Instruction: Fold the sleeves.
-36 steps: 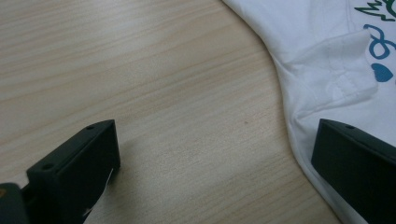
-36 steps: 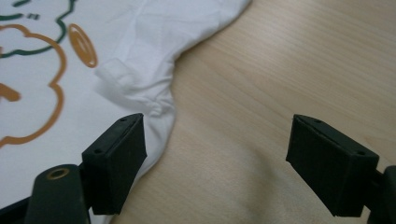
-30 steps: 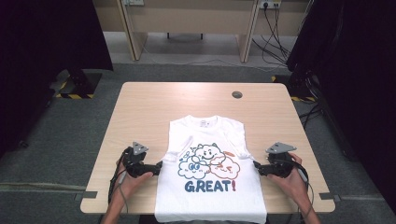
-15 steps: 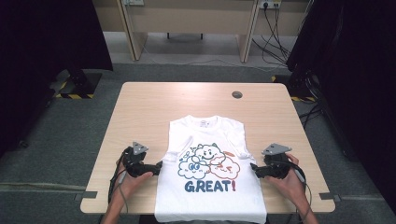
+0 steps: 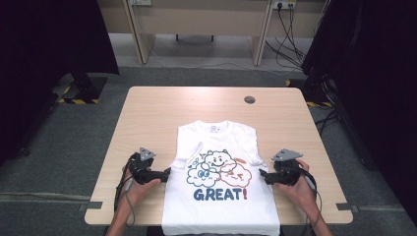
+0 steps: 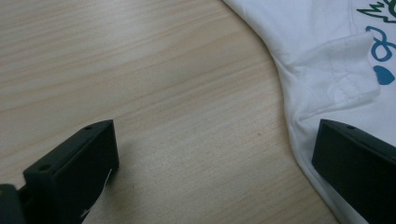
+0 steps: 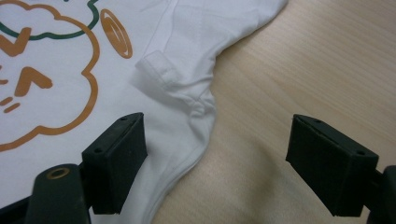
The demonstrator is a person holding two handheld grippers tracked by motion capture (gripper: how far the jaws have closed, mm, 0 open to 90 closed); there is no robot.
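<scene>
In the left gripper view we see the left gripper (image 6: 205,172) with its jaws spread wide and nothing clamped: one jaw stands over bare counter (image 6: 140,70), the other over the shirt (image 6: 327,56), so the shirt's side edge runs between them. Whether the jaw over the cloth rests on it we cannot tell. A folded sleeve hem lies just beyond that jaw.

In the right gripper view the right gripper (image 7: 217,168) is likewise wide open and holds nothing. One jaw sits over the shirt (image 7: 70,93) beside the orange print, the other over bare counter (image 7: 327,56); the shirt's edge, with a puckered fold below the sleeve, passes between the jaws.

From the high view, the left gripper (image 5: 167,173) lies at the shirt's left edge and the right gripper (image 5: 263,176) at its right edge, each held in one hand and pointing inward. The shirt (image 5: 220,206) lies flat, print up, on the near half of the counter (image 5: 162,108), its hem hanging over the near edge. A dark round cap (image 5: 250,100) sits in the counter well beyond the collar.
</scene>
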